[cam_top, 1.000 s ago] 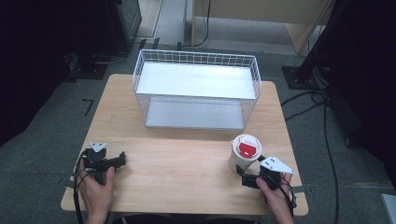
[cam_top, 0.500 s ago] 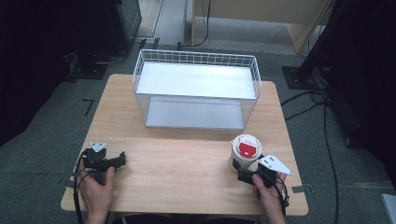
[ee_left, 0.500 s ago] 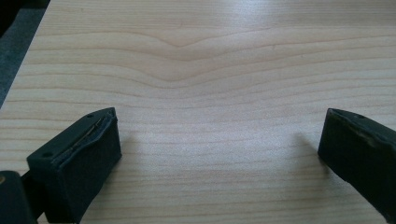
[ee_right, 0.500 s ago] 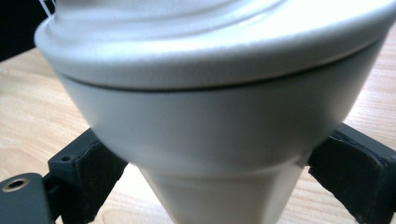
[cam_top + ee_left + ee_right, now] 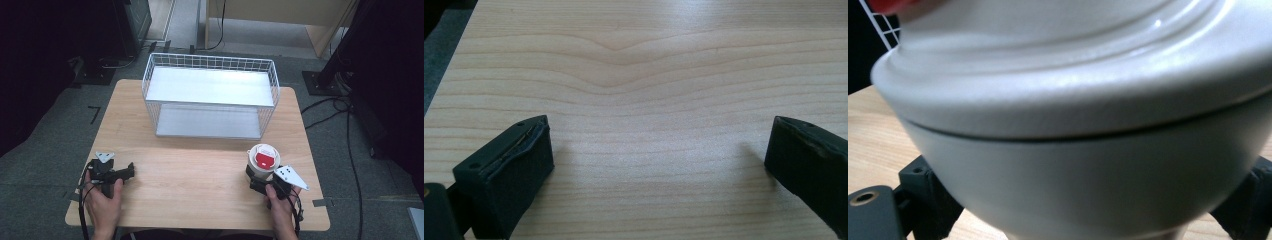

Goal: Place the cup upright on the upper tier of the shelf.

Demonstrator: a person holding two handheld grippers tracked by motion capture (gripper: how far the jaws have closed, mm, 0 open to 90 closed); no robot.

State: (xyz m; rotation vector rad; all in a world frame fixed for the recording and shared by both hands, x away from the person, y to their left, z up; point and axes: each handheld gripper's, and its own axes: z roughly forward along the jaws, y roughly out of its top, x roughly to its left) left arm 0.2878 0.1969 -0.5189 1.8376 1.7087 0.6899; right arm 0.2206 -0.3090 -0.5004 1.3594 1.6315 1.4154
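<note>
A light wooden table (image 5: 200,185) is set on grey carpeted floor (image 5: 50,145). Dark equipment (image 5: 125,25) is seen beyond its far left corner, a pale wooden cabinet (image 5: 280,15) behind, and black cables (image 5: 345,130) are trailed at the right

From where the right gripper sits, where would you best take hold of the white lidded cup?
Grip the white cup by its lower wall, under the overhanging lid rim, coming level from the person's side. It stands upright and narrows downward, and the right gripper already has a jaw on either side there.
</note>
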